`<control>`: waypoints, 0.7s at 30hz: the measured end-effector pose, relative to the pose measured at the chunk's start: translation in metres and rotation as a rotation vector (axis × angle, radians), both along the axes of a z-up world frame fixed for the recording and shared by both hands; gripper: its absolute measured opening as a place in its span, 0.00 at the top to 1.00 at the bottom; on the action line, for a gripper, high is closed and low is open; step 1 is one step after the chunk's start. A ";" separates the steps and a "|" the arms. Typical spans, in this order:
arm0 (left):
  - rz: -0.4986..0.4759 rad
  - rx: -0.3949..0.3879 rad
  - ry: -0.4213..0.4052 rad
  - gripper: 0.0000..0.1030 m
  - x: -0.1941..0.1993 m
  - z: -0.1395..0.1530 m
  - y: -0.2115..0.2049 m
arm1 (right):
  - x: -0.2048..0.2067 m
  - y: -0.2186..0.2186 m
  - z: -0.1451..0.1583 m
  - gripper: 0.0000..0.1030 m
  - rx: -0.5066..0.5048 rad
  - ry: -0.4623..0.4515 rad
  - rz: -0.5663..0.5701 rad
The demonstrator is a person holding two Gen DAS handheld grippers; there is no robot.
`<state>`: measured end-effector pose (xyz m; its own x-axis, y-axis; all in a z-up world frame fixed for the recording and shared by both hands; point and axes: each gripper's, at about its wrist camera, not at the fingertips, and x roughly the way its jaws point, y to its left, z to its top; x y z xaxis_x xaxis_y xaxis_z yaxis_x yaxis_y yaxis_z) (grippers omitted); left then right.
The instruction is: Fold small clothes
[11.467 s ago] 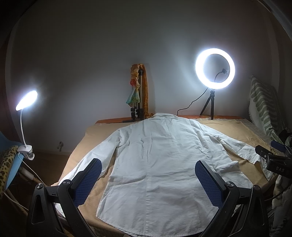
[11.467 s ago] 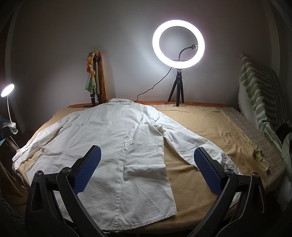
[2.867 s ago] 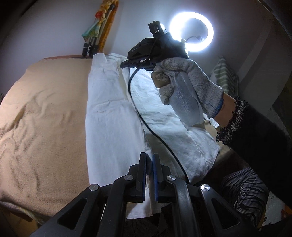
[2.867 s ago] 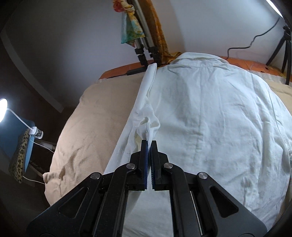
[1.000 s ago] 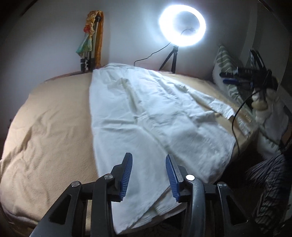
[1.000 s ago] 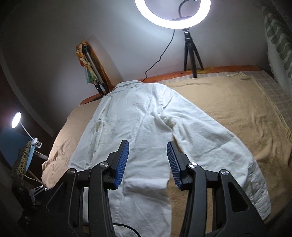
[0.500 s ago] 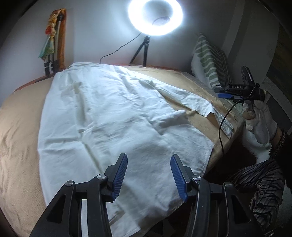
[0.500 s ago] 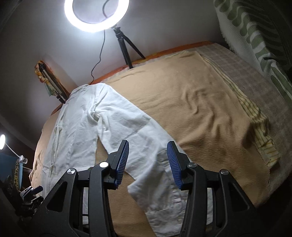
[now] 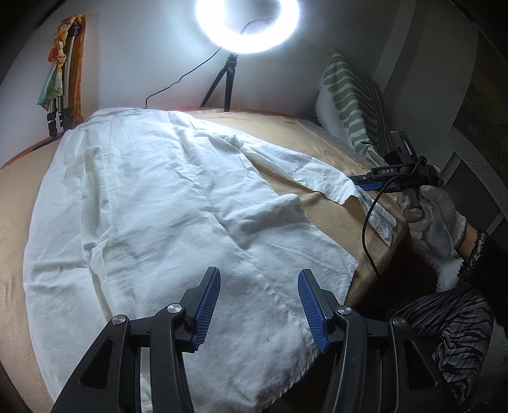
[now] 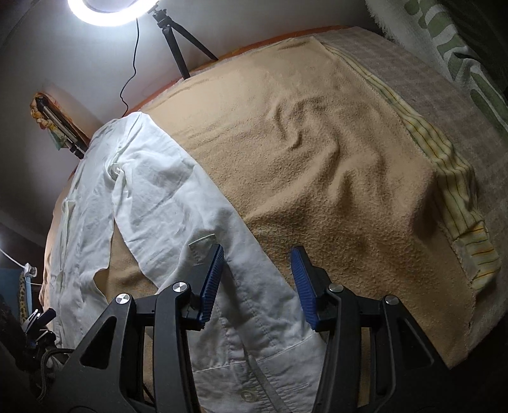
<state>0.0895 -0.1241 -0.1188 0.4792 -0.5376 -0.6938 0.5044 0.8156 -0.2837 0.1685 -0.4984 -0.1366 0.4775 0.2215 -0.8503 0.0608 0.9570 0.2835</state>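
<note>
A white long-sleeved shirt (image 9: 158, 197) lies face down on a tan blanket (image 10: 317, 143), collar at the far end. Its left side is folded in over the back. The right sleeve (image 10: 190, 197) stretches out diagonally over the blanket, with the cuff (image 10: 254, 365) near the front edge. My left gripper (image 9: 258, 271) hovers open above the shirt's lower right hem, with nothing between the pads. My right gripper (image 10: 257, 248) stands open just over the sleeve near the cuff, with cloth beneath the gap. In the left wrist view a gloved hand (image 9: 435, 219) holds it at the sleeve's end.
A lit ring light (image 9: 247, 22) on a small tripod (image 9: 222, 82) stands at the far edge. A green-patterned pillow (image 9: 352, 108) leans at the right. A yellow striped cloth (image 10: 460, 206) edges the blanket. A black cable (image 9: 368, 228) hangs off the bed's right side beside striped trousers (image 9: 444, 317).
Both grippers have swung right, away from the folded left side. The left jaws have widened over the right hem. The right gripper has dropped low over the right sleeve's cuff.
</note>
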 end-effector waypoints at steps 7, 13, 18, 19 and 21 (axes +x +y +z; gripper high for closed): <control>0.007 -0.003 0.011 0.49 0.004 -0.005 0.002 | -0.002 0.010 0.002 0.91 -0.006 -0.010 0.022; 0.009 0.000 0.006 0.50 0.003 -0.006 0.005 | -0.009 0.020 0.025 0.96 0.030 -0.079 0.021; 0.015 -0.009 0.006 0.50 0.003 -0.005 0.007 | -0.014 0.046 0.052 0.96 0.086 -0.144 0.038; 0.015 -0.012 0.004 0.50 0.003 -0.004 0.007 | -0.016 0.055 0.057 0.97 0.087 -0.154 0.050; 0.019 -0.015 -0.001 0.50 0.002 -0.002 0.008 | -0.020 0.075 0.067 0.97 0.088 -0.173 0.082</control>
